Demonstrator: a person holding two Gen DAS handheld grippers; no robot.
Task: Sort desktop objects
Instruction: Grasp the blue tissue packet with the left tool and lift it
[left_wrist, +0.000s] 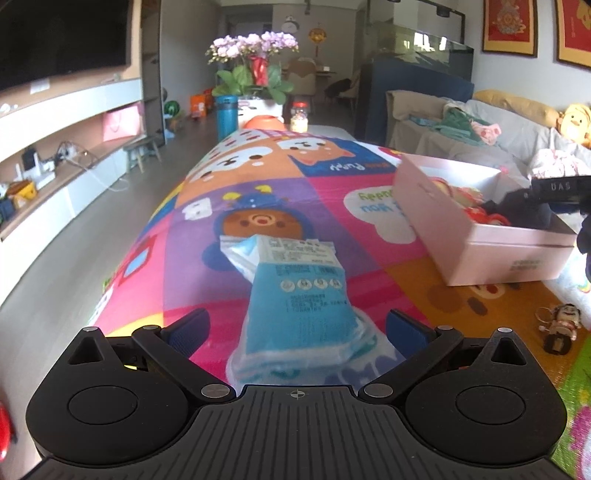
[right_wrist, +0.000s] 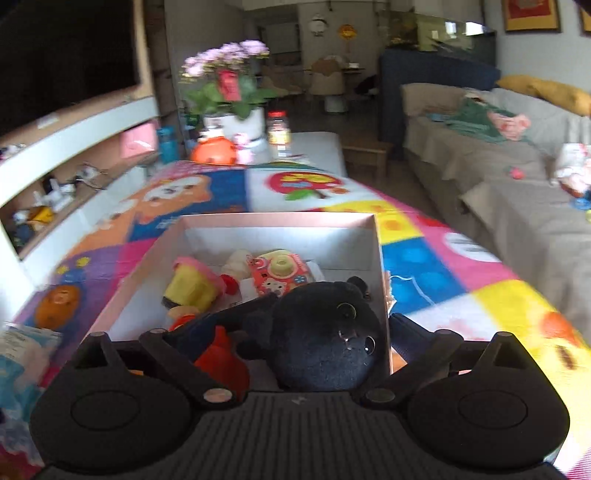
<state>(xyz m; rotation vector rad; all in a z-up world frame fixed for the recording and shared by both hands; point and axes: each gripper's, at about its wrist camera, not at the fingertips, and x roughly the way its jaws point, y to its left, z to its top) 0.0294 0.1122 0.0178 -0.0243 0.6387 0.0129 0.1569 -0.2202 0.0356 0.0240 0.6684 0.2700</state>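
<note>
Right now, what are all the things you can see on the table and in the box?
box: one, pink, on the colourful table cover, open
plush toy: one, dark, in the box's near corner
toy camera: one, red and yellow, in the box
yellow-and-pink toy: one, in the box
packet: one, blue and white, on the cover
figurine keychain: one, by the box
flower pot: one, pink blooms, far end
bottle: one, blue, far end
left gripper: open, packet between its fingers
right gripper: open, over the plush

Potted orchid (left_wrist: 255, 62) — sofa (right_wrist: 498, 177) beyond
</note>
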